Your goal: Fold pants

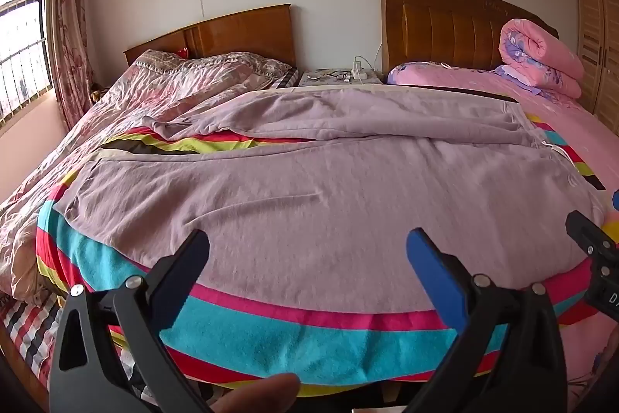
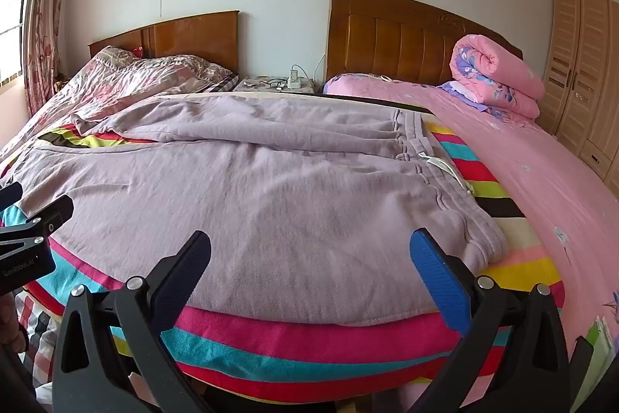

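Lilac sweatpants (image 1: 309, 180) (image 2: 247, 188) lie spread flat on a striped blanket (image 1: 271, 335) (image 2: 294, 339), waistband and white drawstring (image 2: 437, 161) to the right, legs running left; the far leg is rumpled. My left gripper (image 1: 309, 250) hovers open over the near edge of the pants, nothing between its fingers. My right gripper (image 2: 309, 250) is open too, above the near edge close to the waistband corner (image 2: 491, 242). Each gripper shows at the edge of the other's view: the right one (image 1: 592, 242), the left one (image 2: 35, 219). A fingertip (image 1: 263, 393) shows at the bottom.
The blanket lies across two beds pushed together with wooden headboards (image 2: 406, 37). A crumpled floral quilt (image 1: 127, 103) lies on the left, a rolled pink duvet (image 2: 499, 80) at the back right. A nightstand (image 2: 271, 84) with cables stands between. A wardrobe (image 2: 584, 72) is at the right, a window (image 1: 19, 45) at the left.
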### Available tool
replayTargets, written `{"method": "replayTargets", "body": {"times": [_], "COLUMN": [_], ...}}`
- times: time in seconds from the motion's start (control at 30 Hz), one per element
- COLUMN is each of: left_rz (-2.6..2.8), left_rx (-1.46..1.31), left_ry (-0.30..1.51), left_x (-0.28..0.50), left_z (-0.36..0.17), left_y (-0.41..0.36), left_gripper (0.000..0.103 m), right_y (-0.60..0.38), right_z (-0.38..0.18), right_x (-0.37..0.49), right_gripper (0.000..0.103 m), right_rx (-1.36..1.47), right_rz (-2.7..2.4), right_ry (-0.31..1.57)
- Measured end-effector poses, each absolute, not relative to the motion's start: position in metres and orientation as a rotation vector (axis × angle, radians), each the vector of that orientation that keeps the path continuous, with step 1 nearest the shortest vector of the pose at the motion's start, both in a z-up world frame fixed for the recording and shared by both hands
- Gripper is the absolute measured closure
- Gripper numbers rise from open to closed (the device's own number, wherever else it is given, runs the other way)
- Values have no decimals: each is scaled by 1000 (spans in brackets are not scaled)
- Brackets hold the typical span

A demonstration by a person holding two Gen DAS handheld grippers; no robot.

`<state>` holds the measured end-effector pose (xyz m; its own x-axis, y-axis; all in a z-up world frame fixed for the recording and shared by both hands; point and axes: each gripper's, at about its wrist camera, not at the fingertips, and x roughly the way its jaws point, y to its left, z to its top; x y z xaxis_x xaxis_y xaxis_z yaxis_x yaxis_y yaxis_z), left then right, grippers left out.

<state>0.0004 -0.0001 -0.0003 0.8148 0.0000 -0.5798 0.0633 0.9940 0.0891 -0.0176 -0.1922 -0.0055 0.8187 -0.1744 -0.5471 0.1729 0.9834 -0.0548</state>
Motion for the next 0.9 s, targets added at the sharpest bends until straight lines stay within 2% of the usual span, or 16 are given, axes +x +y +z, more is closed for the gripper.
{"method": "replayTargets", "body": {"times": [0.9], "left_rz": [-33], "left_rx": [116], "left_ry": [628], "left_x": [-1], "left_z": [-7], "left_y": [-2], "left_gripper": [1], "right_y": [-192], "right_z": [-5], "right_x": [-17], "right_gripper": [4], "right_rx": [-3], "right_rz": [-179], "right_ry": [586]}}
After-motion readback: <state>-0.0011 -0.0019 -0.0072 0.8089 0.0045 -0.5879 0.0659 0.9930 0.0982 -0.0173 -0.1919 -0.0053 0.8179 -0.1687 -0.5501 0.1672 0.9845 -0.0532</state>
